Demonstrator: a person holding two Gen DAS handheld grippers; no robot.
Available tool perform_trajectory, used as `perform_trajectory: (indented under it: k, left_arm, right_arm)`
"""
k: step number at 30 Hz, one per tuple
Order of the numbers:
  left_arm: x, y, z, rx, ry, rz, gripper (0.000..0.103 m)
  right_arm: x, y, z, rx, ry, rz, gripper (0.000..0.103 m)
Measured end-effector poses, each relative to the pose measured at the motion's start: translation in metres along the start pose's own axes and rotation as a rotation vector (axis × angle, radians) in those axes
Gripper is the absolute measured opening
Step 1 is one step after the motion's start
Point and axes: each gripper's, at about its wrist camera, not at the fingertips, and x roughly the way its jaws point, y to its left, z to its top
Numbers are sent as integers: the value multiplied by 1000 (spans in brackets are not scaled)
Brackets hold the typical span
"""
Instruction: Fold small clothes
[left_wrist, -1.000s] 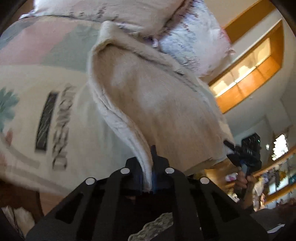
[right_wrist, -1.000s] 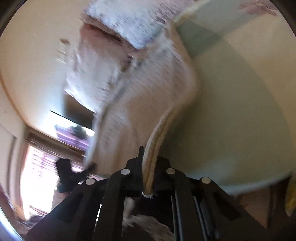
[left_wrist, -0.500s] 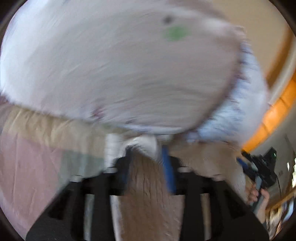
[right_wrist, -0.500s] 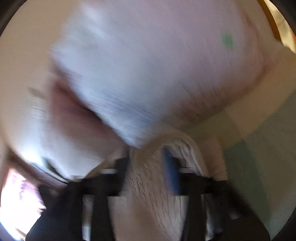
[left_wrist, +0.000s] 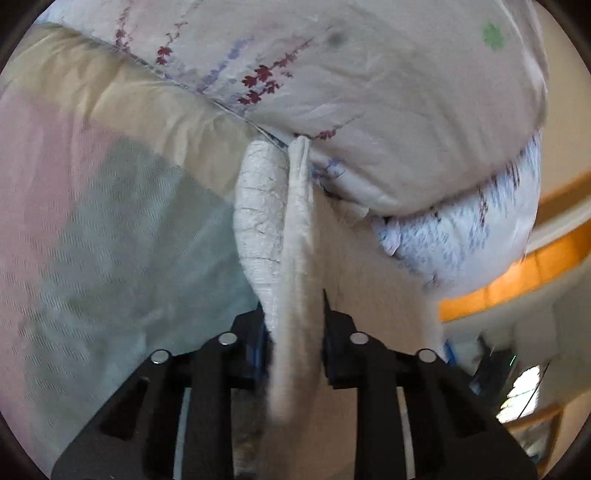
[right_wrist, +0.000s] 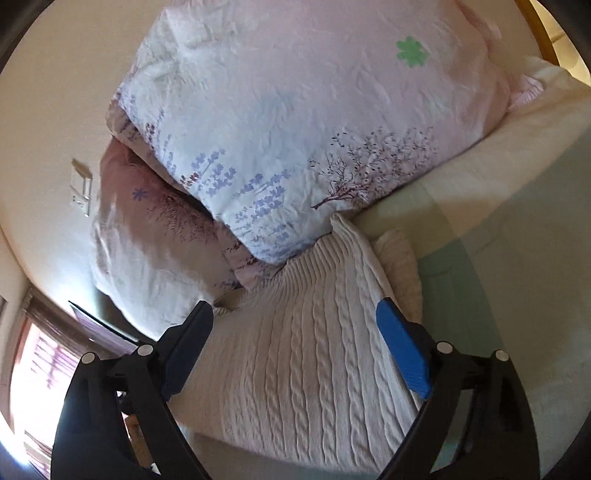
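A cream cable-knit sweater (right_wrist: 295, 354) lies on the bed, its far edge against the pillows. In the left wrist view its folded edge (left_wrist: 295, 258) runs up between the fingers. My left gripper (left_wrist: 295, 314) is shut on that edge of the sweater. My right gripper (right_wrist: 291, 332) is open, its blue-padded fingers (right_wrist: 402, 350) spread wide just above the flat sweater, holding nothing.
Two floral pillows (right_wrist: 295, 110) are stacked at the head of the bed, right behind the sweater; the same stack shows in the left wrist view (left_wrist: 369, 92). The bed sheet (left_wrist: 92, 240) has pink, green and cream blocks. A wall (right_wrist: 48, 110) and window lie to the left.
Both grippers carried the sweater's edge forward toward the pillows and laid it down. The right gripper has opened and let go; the left still pinches the edge.
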Motion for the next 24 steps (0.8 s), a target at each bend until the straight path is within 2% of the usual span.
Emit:
perform_trajectory:
  k: [2,4,6,9,10,11,13,14,15,16,17,19,20,22,24]
  left_arm:
    - [-5,-32,-2,30,-22,-64,20]
    - [-1,-78,-4,85,-27,-146,19]
    - [23,-142,-13,144,-1,-272,19]
    - [92,-213,-35,160,115,-476,23]
    - [125,-231,-43,123,197,-593,34]
    - [149,-238,-49,69,271,-664,39]
    - [178,-242,-60,-47,353,-711,39]
    - [176,-241,-63,-44,343,-703,44]
    - [164,-239,-62,14,309,-671,50]
    - [153,-236,-61,61,269,-633,64]
    - [130,-226,-56,134,176,-548,76]
    - [103,-211,-50,208,78,-416,81]
    - [91,-200,-47,250,49,-321,82]
    - [83,-183,-46,274,46,-233,86]
    - [87,-167,-45,276,88,-149,86]
  right_arm:
    - [-12,-1,0,-14,-22,-5,92]
    - [-33,2,3,-34,-89,-25,92]
    - [-50,7,7,-68,-141,-56,92]
    - [-62,6,16,-64,-193,-79,92]
    - [-62,3,21,-53,-200,-90,92]
    - [-60,0,24,-46,-196,-106,92]
    - [-54,-5,29,-34,-168,-125,92]
    - [-51,-6,30,-28,-150,-122,92]
    - [-47,-9,30,-27,-113,-100,92]
    - [-44,-9,28,-36,-85,-84,91]
    - [-36,-7,28,-55,-42,-82,89]
    - [-18,-7,27,-67,34,-106,76]
    - [-9,-7,27,-65,59,-129,74]
    - [7,-15,26,-51,96,-200,74]
    - [22,-26,27,-1,146,-224,75]
